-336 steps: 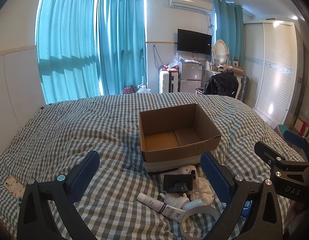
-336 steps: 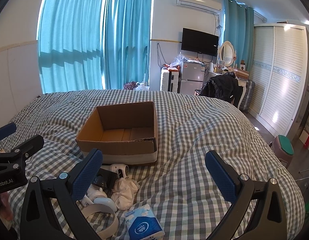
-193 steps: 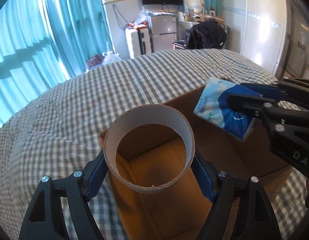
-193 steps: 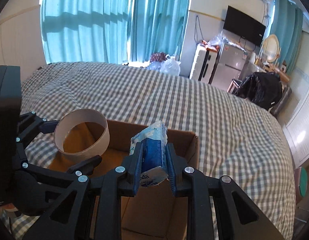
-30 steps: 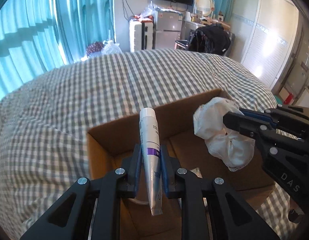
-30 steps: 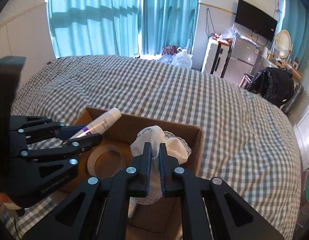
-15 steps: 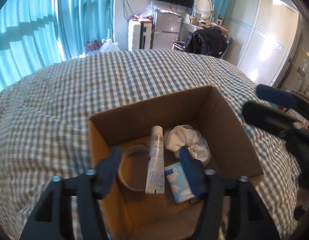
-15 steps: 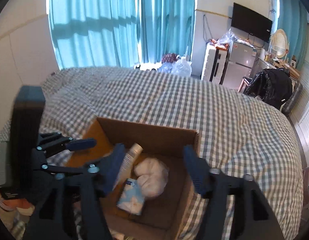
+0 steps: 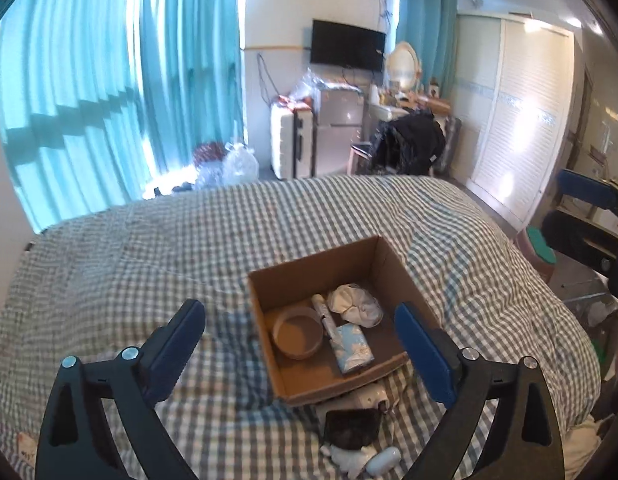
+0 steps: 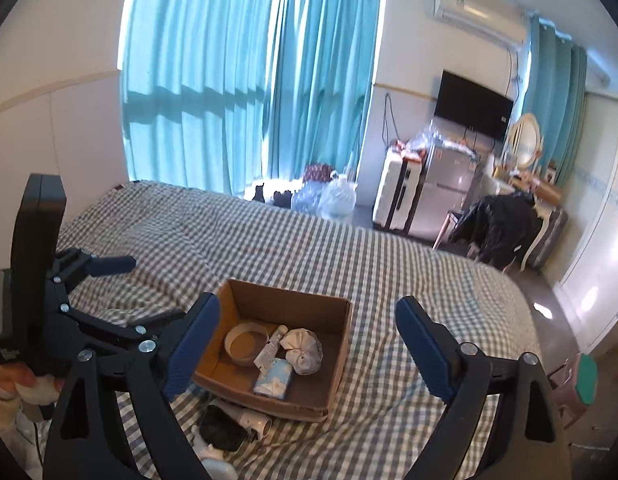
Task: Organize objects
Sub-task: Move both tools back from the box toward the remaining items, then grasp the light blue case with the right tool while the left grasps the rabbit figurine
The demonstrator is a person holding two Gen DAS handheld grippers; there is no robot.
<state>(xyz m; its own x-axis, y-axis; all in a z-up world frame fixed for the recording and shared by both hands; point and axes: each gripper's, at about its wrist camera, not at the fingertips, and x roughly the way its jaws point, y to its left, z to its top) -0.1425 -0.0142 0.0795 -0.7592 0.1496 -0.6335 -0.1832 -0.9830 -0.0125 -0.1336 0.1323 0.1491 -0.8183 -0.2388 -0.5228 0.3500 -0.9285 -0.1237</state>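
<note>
Both the left gripper (image 9: 300,336) and right gripper (image 10: 307,340) hang wide open and empty above the box (image 9: 393,262) on the bed (image 9: 149,248).

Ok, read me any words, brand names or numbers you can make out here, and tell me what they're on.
None can be read.
White tube in the brown cardboard box: print too small and blurred.
Blue-and-white tissue pack: only a pattern visible.
Black left gripper body: white lettering, too blurred.

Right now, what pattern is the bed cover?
Grey-and-white checks on the bed cover; clearest in the right wrist view.
</note>
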